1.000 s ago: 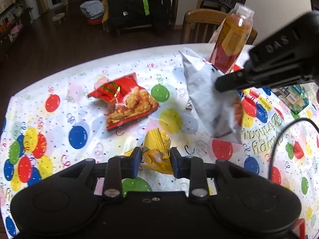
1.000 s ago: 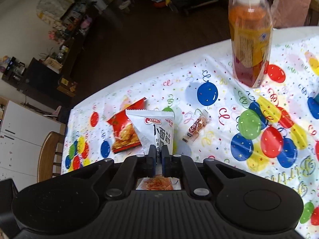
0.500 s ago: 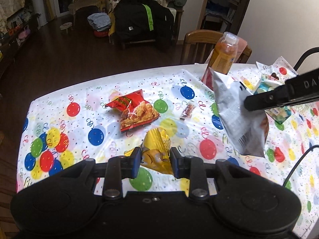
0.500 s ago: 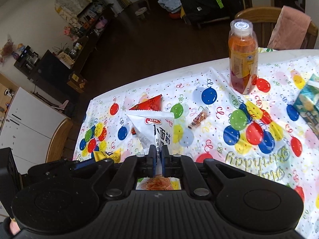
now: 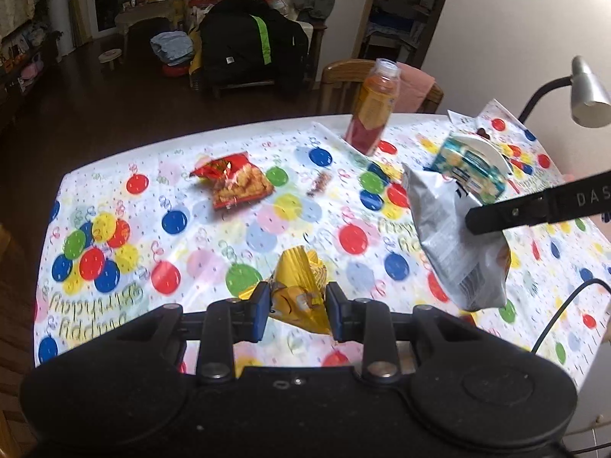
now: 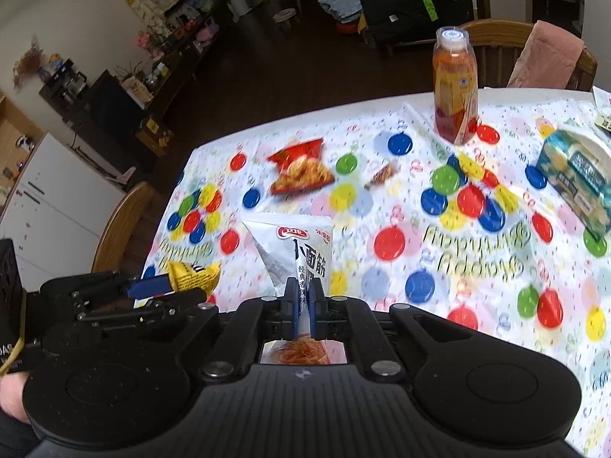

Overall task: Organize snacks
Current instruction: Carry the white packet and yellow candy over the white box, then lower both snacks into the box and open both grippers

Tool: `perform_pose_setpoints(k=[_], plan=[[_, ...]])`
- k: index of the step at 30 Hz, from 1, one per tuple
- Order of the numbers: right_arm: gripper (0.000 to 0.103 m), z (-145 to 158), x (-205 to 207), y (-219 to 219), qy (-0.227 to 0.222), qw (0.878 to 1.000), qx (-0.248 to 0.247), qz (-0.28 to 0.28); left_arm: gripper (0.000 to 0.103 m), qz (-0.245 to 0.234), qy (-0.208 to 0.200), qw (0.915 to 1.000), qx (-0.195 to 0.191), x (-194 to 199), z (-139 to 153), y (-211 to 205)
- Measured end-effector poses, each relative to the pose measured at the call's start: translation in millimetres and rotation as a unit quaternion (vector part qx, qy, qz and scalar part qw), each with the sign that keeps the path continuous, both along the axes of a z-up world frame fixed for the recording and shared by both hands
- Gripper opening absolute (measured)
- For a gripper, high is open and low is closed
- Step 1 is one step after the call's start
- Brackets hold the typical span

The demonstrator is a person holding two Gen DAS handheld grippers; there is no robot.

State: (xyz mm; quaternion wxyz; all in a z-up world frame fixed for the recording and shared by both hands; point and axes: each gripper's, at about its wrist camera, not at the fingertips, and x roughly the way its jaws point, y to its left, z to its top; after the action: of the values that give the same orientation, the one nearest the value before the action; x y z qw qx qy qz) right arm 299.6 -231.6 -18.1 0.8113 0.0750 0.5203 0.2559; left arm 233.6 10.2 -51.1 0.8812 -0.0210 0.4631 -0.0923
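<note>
Two handheld grippers hang above a round tabletop (image 5: 214,267) covered in a balloon-print birthday cloth, each carrying a snack. The left gripper (image 5: 297,307) has its fingers drawn in against a crumpled yellow snack packet (image 5: 299,290), lifted clear of the cloth. The right gripper (image 6: 302,305) is pinched nearly closed on a silver-white snack bag (image 6: 296,246) with red and black print; in the left wrist view that bag dangles in the air from the gripper's finger, on the right side of the tabletop. Left lying on the cloth are a red snack bag (image 5: 235,181) toward the far side and a small wrapped sausage stick (image 5: 320,183) just to its right. An orange drink bottle (image 5: 372,110) stands upright near the far edge, and a teal snack box (image 5: 471,168) sits with other packets at the far right. The step in hand looks like the carry: both snacks are picked up and seem headed for the cluster by the teal box. The next move probably calls for lowering each packet beside that pile, easing the grip only once it rests, and keeping the swinging silver bag from knocking the bottle.
</note>
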Motion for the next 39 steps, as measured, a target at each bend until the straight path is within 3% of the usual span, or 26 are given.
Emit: perform_pose_setpoints(k=[10,20,39], plan=[[0.005,-3,-59,3,0.001,1.000,-0.006,0.014,0.029,-0.020,-0.001,0.9998,-0.009,-55,4,-5],[0.005,-30,-97,6,0.019,0.999,-0.024,0.016,0.029,-0.024,0.016,0.9994,-0.017,-94,-10,-2],[0.005,-100,-110,16,0.033,0.994,-0.101,0.010,0.029,-0.034,0.065,0.9973,-0.003,-101,-77,-16]])
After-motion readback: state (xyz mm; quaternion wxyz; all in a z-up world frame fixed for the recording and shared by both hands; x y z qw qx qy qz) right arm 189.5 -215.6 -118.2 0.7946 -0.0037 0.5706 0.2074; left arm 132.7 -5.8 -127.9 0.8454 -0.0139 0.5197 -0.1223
